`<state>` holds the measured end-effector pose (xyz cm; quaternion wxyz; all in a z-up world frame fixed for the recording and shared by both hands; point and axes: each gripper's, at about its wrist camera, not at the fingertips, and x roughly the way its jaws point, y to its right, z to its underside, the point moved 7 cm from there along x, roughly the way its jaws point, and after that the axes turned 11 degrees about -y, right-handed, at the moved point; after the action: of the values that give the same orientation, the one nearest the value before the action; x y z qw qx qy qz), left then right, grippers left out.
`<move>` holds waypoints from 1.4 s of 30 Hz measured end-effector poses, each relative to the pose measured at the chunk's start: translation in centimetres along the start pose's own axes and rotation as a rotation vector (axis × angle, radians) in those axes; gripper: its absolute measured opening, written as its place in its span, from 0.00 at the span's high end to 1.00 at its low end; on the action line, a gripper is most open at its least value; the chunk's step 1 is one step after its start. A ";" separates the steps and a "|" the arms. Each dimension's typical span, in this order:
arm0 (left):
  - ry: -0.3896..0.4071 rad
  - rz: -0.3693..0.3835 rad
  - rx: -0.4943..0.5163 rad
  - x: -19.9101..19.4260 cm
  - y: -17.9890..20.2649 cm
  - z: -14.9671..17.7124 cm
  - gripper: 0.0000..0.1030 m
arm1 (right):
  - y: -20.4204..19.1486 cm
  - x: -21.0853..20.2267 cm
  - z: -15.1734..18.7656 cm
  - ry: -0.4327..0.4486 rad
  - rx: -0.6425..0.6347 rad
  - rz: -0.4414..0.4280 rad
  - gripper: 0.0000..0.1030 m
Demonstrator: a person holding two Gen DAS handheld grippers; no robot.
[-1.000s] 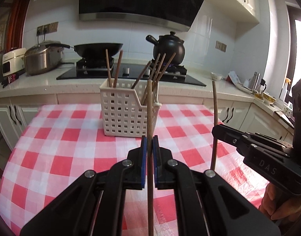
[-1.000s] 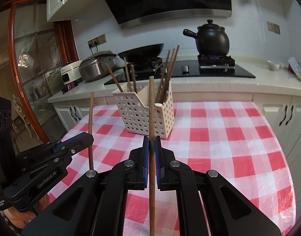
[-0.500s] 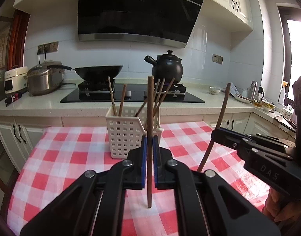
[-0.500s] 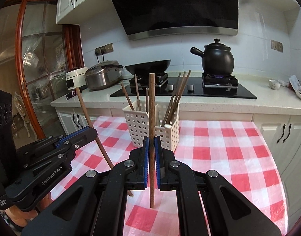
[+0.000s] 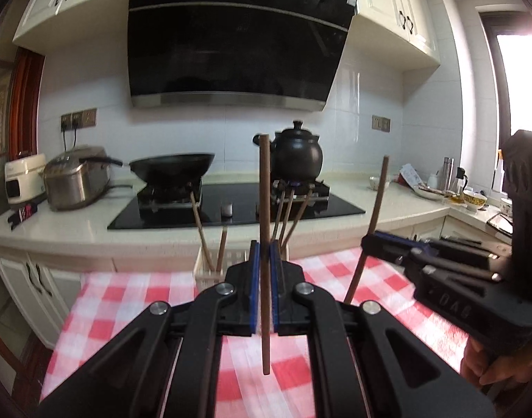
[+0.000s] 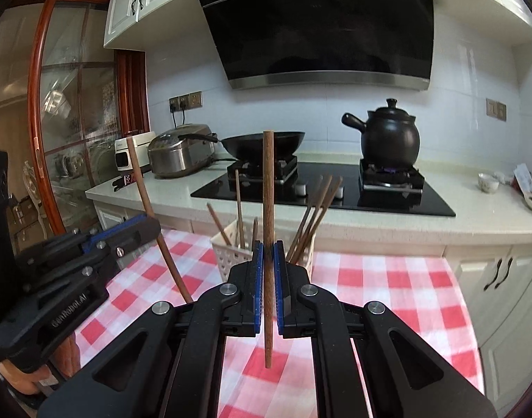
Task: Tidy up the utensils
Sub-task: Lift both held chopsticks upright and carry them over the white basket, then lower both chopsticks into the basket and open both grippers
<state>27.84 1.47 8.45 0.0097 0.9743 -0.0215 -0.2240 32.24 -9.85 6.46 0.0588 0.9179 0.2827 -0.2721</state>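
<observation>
Now each gripper pinches one wooden chopstick, both sticks clear of the cloth.

Left gripper (image 5: 263, 271) is clamped tight on its chopstick (image 5: 264, 209), upright, lower tip hanging above the checked tablecloth (image 5: 133, 299); right gripper (image 6: 268, 268) is closed just as narrow on the second chopstick (image 6: 268, 191), also near upright. Just beyond the fingertips sits the white slotted basket (image 6: 227, 257) with more chopsticks leaning inside. Farther back, a black wok (image 5: 172, 169) and black clay pot (image 6: 389, 136) on the hob.

Both wrist cameras look forward along their gripper fingers, sharing the basket (image 5: 210, 271) (image 6: 227, 254) and stove (image 5: 238, 205) (image 6: 321, 191) beyond.
</observation>
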 end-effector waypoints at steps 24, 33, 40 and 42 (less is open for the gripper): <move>0.048 -0.022 -0.038 6.9 -5.0 -14.1 0.95 | 1.6 5.6 -11.5 0.037 -0.017 -0.009 0.94; -0.053 -0.021 -0.051 13.2 -6.7 -11.2 0.95 | 2.1 12.9 -9.7 -0.083 0.003 -0.063 0.94; -0.119 -0.025 -0.055 16.0 -7.6 -9.2 0.91 | 2.1 15.6 -8.9 -0.149 -0.002 -0.089 0.88; -0.126 -0.026 -0.059 16.3 -7.8 -8.8 0.85 | 2.4 15.9 -9.0 -0.148 0.013 -0.087 0.79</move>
<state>46.59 8.59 9.03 0.0342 0.9578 -0.0029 -0.2855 48.72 -1.76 5.47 0.0620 0.8825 0.3154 -0.3435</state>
